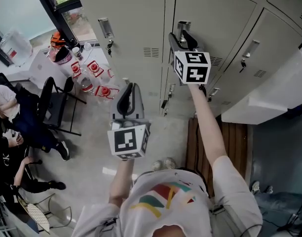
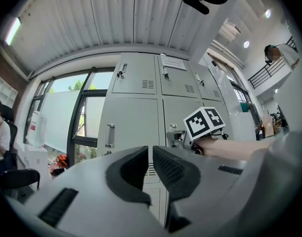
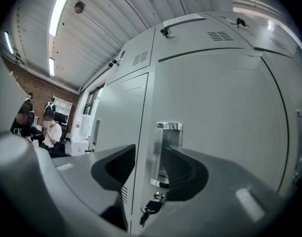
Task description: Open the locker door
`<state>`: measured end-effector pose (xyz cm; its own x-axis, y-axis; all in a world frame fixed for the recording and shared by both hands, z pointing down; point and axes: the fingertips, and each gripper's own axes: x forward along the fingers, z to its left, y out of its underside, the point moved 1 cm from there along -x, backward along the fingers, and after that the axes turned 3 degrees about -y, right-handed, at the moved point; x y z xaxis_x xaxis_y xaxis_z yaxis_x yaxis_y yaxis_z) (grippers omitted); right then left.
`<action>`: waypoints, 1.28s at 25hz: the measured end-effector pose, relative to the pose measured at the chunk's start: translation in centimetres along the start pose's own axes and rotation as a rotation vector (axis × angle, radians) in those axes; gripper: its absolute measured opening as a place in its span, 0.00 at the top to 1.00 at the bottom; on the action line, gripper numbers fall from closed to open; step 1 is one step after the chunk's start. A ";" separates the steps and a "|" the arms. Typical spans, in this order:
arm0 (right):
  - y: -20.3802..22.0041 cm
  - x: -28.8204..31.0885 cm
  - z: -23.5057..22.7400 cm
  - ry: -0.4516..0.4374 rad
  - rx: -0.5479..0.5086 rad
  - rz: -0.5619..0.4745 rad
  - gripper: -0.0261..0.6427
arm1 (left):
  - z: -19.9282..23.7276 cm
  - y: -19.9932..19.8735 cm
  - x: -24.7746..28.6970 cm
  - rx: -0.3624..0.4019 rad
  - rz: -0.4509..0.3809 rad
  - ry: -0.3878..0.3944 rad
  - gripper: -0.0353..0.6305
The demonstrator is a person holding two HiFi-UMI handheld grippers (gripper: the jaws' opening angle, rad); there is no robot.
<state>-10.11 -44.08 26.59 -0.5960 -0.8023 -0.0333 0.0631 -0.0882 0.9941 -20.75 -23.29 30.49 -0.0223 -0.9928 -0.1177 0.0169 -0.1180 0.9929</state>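
A row of pale grey lockers fills the head view. The middle locker door (image 1: 215,14) has a chrome recessed handle (image 1: 183,26) with a key (image 3: 150,209) hanging in the lock below it. My right gripper (image 1: 181,34) is raised to that handle, jaws open. In the right gripper view the handle (image 3: 167,154) shows in the gap and partly behind the right jaw of that gripper (image 3: 148,157); no pad presses on it. My left gripper (image 1: 131,87) hangs lower and left of the handle, shut and empty, its jaws (image 2: 150,154) facing the lockers.
The neighbouring locker has its own handle (image 1: 105,28) and keys. A white table with bottles (image 1: 92,75), a black chair (image 1: 55,102) and seated people (image 1: 13,117) are at the left. A wooden bench (image 1: 235,142) and a pale jutting panel (image 1: 269,93) are at the right.
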 end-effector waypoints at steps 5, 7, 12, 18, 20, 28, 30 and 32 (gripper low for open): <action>0.3 0.9 -0.2 0.012 -0.025 0.018 0.72 | 0.7 0.4 0.2 -0.004 0.012 -0.006 0.92; 0.4 1.1 -0.1 0.015 -0.038 0.024 0.73 | 0.7 0.5 0.2 -0.006 0.014 -0.002 0.92; 0.5 0.8 -0.2 0.036 -0.063 0.028 0.76 | 0.8 0.8 0.5 -0.019 0.017 0.006 0.92; 0.4 0.0 -0.2 0.054 -0.070 0.024 0.82 | 0.7 0.8 0.6 -0.033 0.017 0.019 0.92; 0.4 -0.4 0.0 0.048 -0.066 0.021 0.82 | 0.5 0.8 0.6 -0.037 0.017 0.023 0.92; 0.3 -2.8 0.8 0.006 -0.050 0.020 0.82 | -0.9 0.4 0.9 -0.047 0.004 0.099 0.81; 0.2 -3.5 0.9 0.002 -0.059 0.023 0.82 | -1.6 0.4 1.4 -0.053 0.012 0.131 0.80; 0.2 -4.2 1.0 0.001 -0.069 0.026 0.83 | -2.4 0.4 1.6 -0.053 0.012 0.155 0.80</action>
<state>-8.42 -40.09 27.01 -0.5930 -0.8052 -0.0075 0.1335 -0.1075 0.9852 -18.39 -24.94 30.64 0.1330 -0.9848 -0.1116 0.0691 -0.1031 0.9923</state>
